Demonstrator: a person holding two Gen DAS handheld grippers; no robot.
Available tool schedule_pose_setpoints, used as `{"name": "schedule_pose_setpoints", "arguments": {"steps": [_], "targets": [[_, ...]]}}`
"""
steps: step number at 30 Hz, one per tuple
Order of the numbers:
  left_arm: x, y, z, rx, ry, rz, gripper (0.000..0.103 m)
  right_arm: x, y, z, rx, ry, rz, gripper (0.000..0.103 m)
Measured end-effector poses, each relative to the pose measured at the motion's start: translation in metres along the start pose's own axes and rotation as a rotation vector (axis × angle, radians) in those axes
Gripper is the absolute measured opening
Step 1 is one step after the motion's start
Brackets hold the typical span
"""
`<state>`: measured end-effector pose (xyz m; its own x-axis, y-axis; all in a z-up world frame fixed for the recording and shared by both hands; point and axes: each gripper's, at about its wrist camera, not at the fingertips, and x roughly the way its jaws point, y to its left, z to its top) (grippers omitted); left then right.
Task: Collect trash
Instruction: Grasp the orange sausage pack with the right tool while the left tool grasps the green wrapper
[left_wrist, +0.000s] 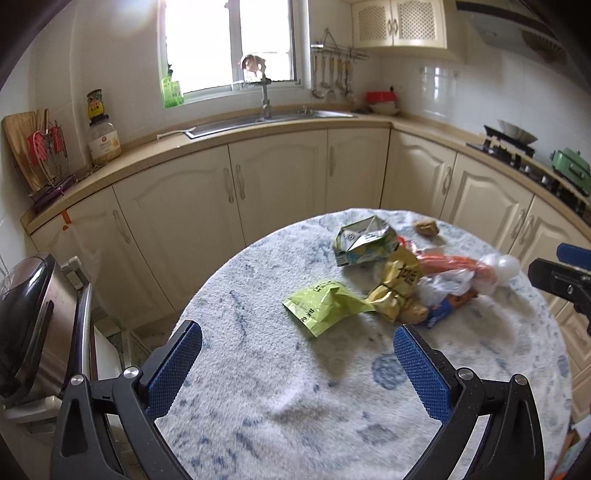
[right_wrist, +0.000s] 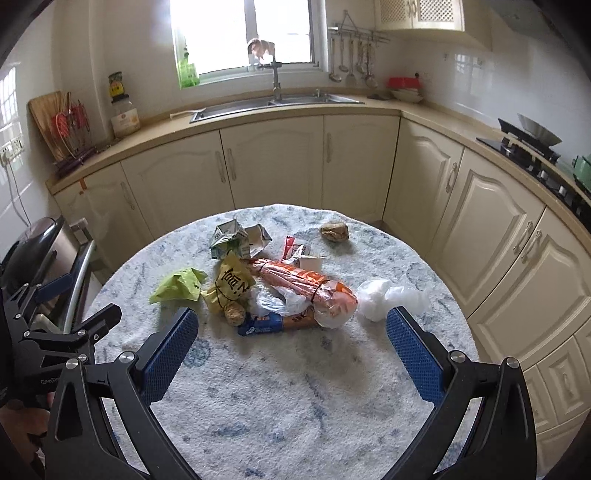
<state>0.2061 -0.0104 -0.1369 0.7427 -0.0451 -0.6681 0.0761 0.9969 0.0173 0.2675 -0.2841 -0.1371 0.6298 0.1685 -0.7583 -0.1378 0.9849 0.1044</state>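
Blue pads: both grippers carry them; the left gripper (left_wrist: 297, 345) and right gripper (right_wrist: 291, 326) each stand with jaws wide and nothing between them, above the near part of the table (right_wrist: 295, 424).
Nearest trash: green packet (left_wrist: 325, 306) lies just ahead of the left jaws; a blue-and-orange wrapper (right_wrist: 275, 323) and a white crumpled bag (right_wrist: 384, 297) lie just ahead of the right.
Pile: yellow packet (right_wrist: 231, 282), tied with a dark band, touches the green one; a long orange bag (right_wrist: 299, 282) runs across a clear bag; a crushed carton (right_wrist: 236, 240), a red sachet (right_wrist: 289, 246) and a small white cup (right_wrist: 310, 261) sit behind.
Apart: a brown lump (right_wrist: 334, 230), perhaps bread, lies alone at the far edge.
Bin: a steel pedal bin (left_wrist: 33, 314) stands left of the table, lid down.
Progress: seemingly at the start; all the litter is on the table, nothing gripped, lid not yet raised.
Writing: bold dark characters on the yellow packet, upside down; small print on the green packet, too fine to read; "GenRo", cut off, on the left gripper's body in the right view.
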Motion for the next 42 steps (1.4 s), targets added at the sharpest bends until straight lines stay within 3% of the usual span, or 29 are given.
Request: {"name": "schedule_pose_setpoints", "arguments": {"steps": [9,14,17,18,21,22,24,28,33,35,37,39,41,42], "targets": [[0.114,-0.015,0.014,0.086,0.118,0.014,0.102,0.086,-0.014,0.018,-0.087,0.146,0.007,0.092],[0.150,-0.023,0.025,0.142,0.148,0.005,0.102,0.131,-0.009,0.023,-0.211,0.237,0.016,0.084],[0.170,-0.029,0.036,0.186,0.156,-0.017,0.101,0.150,-0.012,0.026,-0.230,0.282,0.054,0.067],[0.175,-0.030,0.038,0.190,0.162,-0.030,0.098,0.153,-0.014,0.027,-0.219,0.294,0.078,0.062],[0.191,-0.033,0.043,0.180,0.213,-0.091,0.066,0.151,-0.015,0.025,-0.215,0.296,0.116,0.050],[0.194,-0.032,0.046,0.157,0.210,-0.117,0.059,0.149,-0.015,0.023,-0.210,0.296,0.122,0.044],[0.198,-0.032,0.049,0.157,0.211,-0.116,0.054,0.144,-0.016,0.019,-0.190,0.292,0.133,0.040],[0.202,-0.028,0.052,0.140,0.206,-0.136,0.034,0.125,-0.027,0.009,-0.095,0.271,0.162,0.037],[0.204,-0.019,0.053,0.119,0.196,-0.159,0.033,0.109,-0.023,-0.003,-0.084,0.270,0.164,0.037],[0.206,-0.024,0.053,0.140,0.198,-0.144,0.038,0.113,-0.020,-0.004,-0.094,0.277,0.148,0.039],[0.210,-0.030,0.052,0.170,0.188,-0.109,0.068,0.120,-0.018,-0.002,-0.102,0.277,0.128,0.041],[0.211,-0.034,0.052,0.200,0.149,-0.070,0.082,0.126,-0.018,-0.001,-0.103,0.281,0.125,0.041],[0.217,-0.036,0.055,0.225,0.128,-0.083,0.082,0.131,-0.018,-0.001,-0.097,0.284,0.134,0.041],[0.219,-0.038,0.052,0.225,0.132,-0.104,0.074,0.132,-0.019,0.000,-0.091,0.283,0.136,0.038]]}}
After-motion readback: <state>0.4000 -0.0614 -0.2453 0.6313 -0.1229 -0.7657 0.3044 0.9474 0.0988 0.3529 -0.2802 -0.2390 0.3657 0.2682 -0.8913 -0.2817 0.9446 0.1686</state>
